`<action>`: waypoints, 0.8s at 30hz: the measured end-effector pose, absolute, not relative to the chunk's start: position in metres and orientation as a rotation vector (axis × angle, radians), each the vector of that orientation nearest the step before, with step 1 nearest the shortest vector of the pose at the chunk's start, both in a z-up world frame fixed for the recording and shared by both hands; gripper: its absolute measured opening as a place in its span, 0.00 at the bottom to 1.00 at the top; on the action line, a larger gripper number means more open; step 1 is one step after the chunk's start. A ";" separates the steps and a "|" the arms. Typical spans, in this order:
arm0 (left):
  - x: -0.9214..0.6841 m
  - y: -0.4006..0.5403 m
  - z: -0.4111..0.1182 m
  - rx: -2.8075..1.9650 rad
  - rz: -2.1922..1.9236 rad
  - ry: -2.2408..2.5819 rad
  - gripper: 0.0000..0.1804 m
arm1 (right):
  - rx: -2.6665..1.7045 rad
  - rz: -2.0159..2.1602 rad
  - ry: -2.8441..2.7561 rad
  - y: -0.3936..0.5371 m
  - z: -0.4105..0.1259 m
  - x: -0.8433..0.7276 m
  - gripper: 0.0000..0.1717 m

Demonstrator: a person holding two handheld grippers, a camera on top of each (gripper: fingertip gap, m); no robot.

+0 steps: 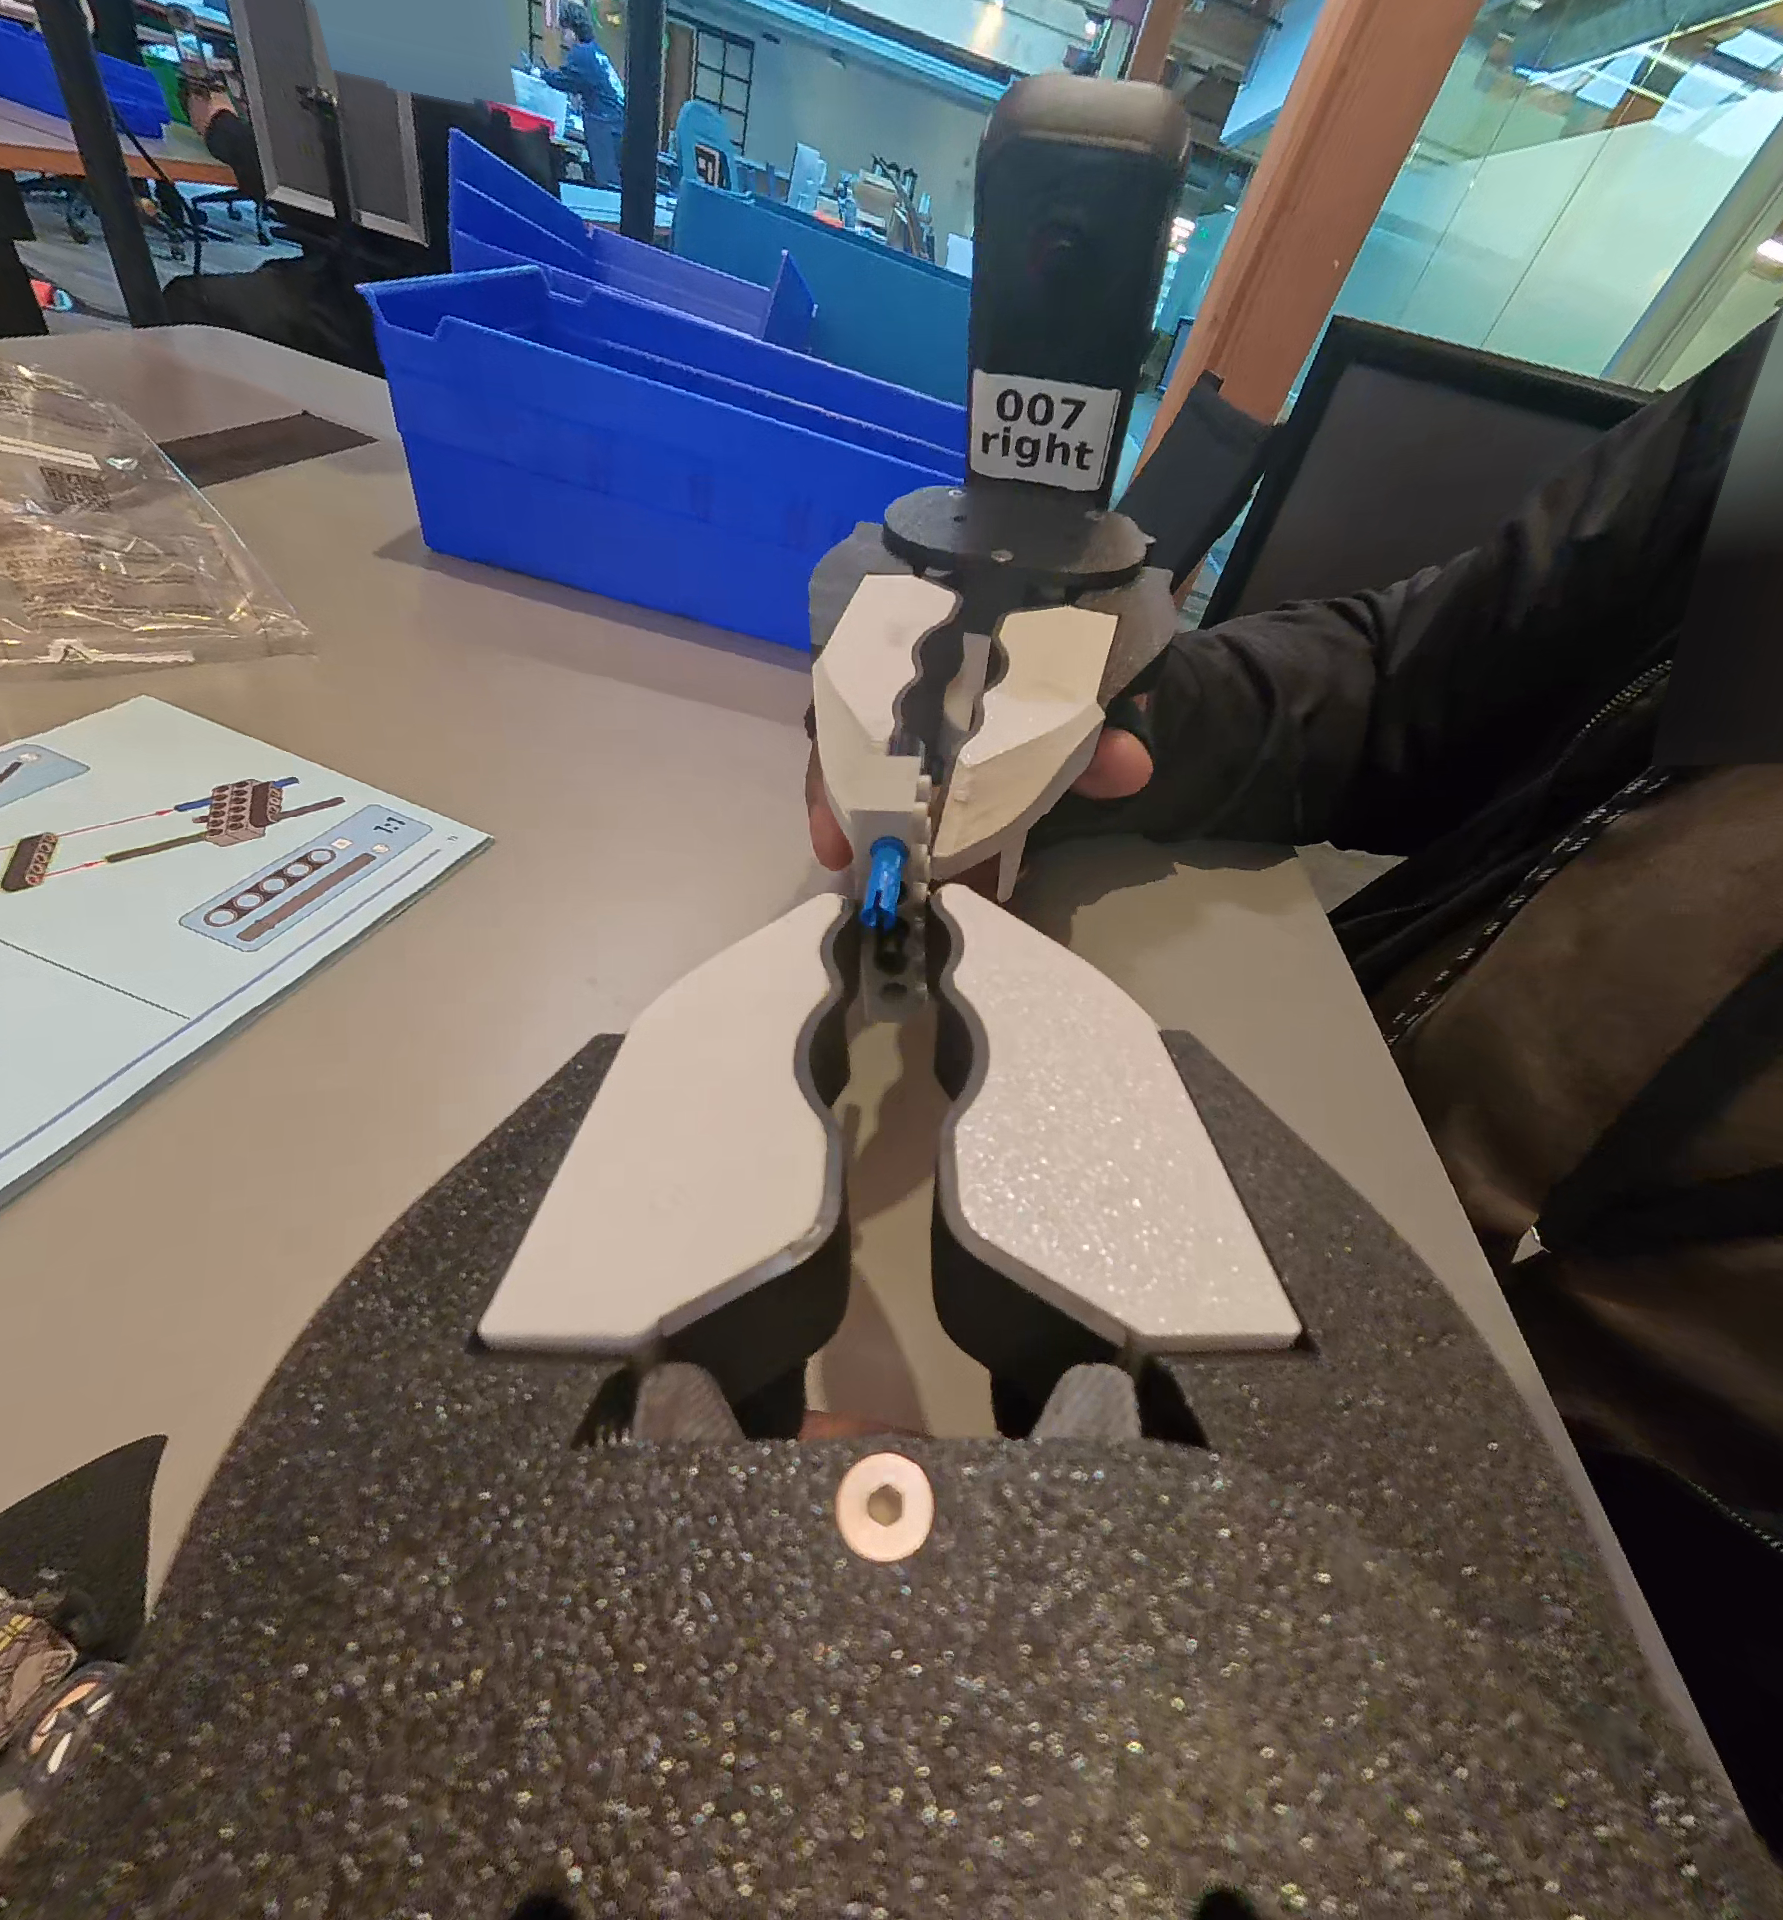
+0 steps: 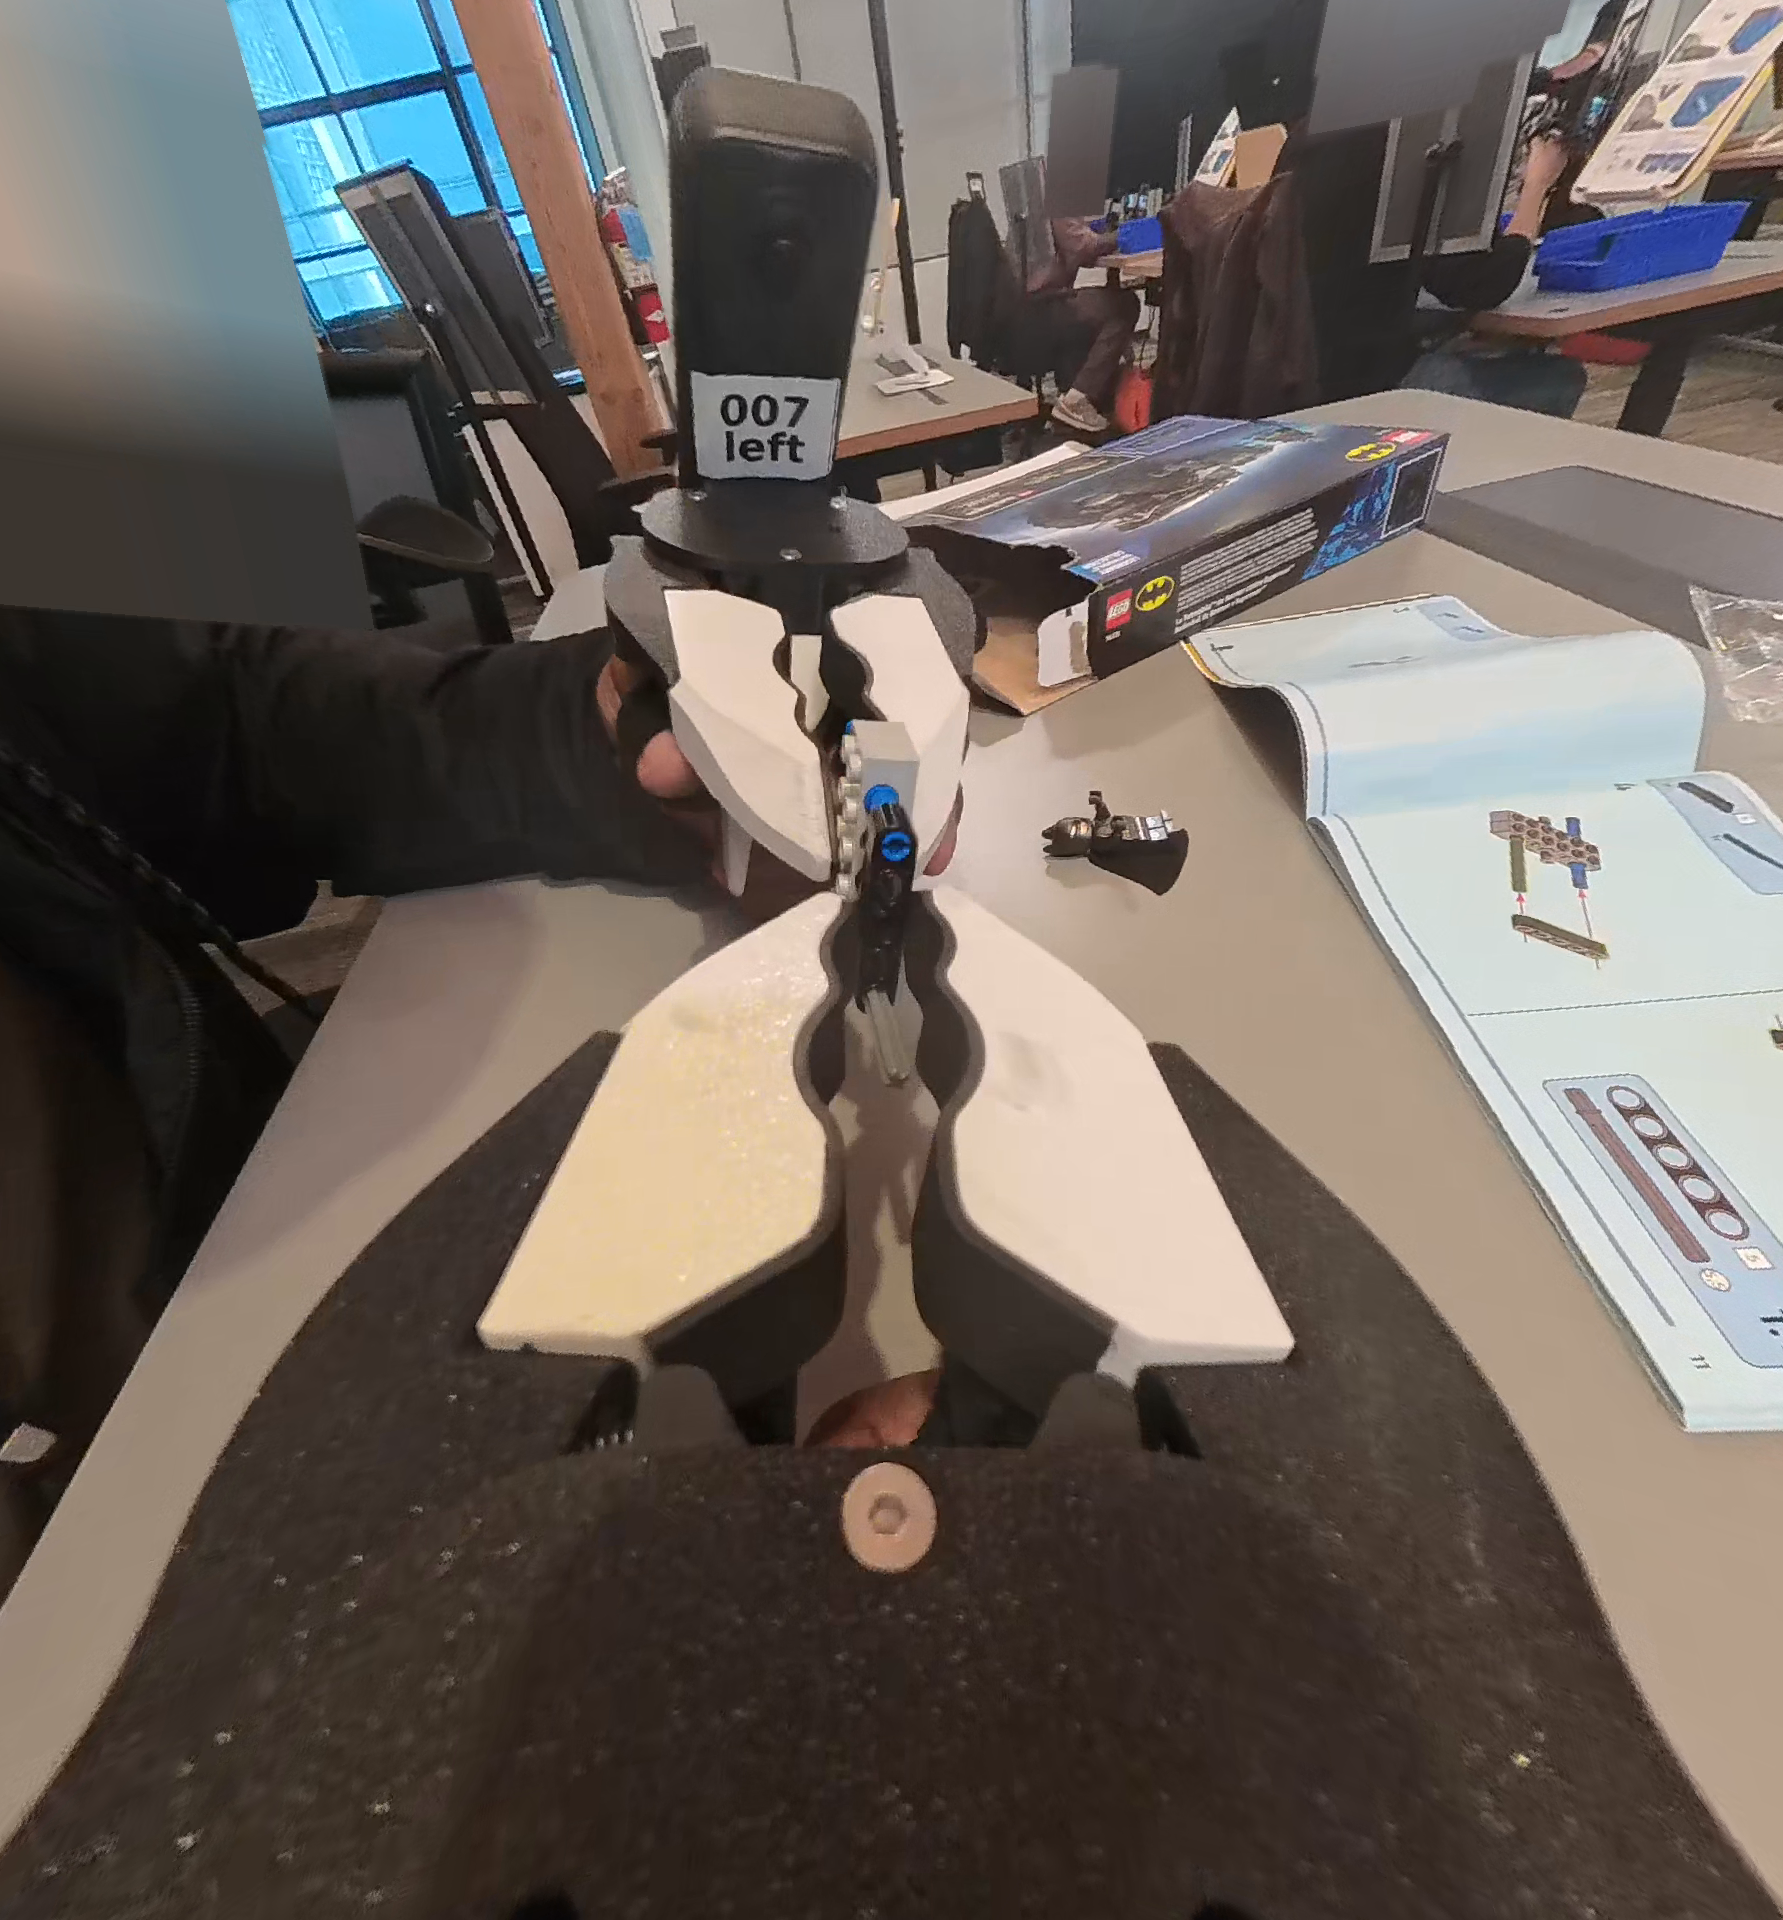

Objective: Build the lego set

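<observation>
The two grippers meet tip to tip above the grey table (image 1: pixel 575 727). My left gripper (image 1: pixel 892 914) is shut on a grey studded brick with holes (image 1: pixel 892 977); a blue pin (image 1: pixel 882 883) sticks out of the brick's side. My right gripper (image 2: pixel 882 914) is shut on a black holed beam (image 2: pixel 882 935) with a grey axle (image 2: pixel 892 1039) running back between its fingers. The beam lies against the grey brick (image 2: pixel 887 764), joined by blue pins (image 2: pixel 895 844). The left wrist view shows the right gripper (image 1: pixel 918 862) opposite, and the right wrist view shows the left gripper (image 2: pixel 866 862).
An open instruction booklet (image 1: pixel 139 914) (image 2: pixel 1593 935) lies on the table. Blue bins (image 1: pixel 658 447) and a clear plastic bag (image 1: pixel 66 540) are behind it. A dark toy box (image 2: pixel 1230 530) and a small black caped minifigure (image 2: pixel 1126 836) lie nearby. Black-sleeved arms (image 1: pixel 1438 707) hold the grippers. My two grippers' fingertips are within a few centimetres of each other.
</observation>
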State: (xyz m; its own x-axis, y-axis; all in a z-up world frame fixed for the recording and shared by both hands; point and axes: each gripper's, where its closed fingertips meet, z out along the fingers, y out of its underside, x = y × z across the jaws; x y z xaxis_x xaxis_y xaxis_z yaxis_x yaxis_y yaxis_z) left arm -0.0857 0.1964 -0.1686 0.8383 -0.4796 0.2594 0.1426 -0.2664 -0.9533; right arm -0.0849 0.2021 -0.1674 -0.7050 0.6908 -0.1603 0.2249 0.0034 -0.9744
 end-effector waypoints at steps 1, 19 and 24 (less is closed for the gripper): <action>-0.085 0.196 -0.169 -1.746 -0.608 0.264 0.06 | -0.940 1.756 -1.928 0.202 -0.168 -0.084 0.05; -0.076 0.191 -0.177 -1.807 -0.713 0.288 0.06 | -0.961 1.825 -2.039 0.195 -0.176 -0.076 0.05; -0.075 0.191 -0.180 -1.827 -0.719 0.290 0.06 | -0.971 1.827 -2.053 0.194 -0.177 -0.076 0.05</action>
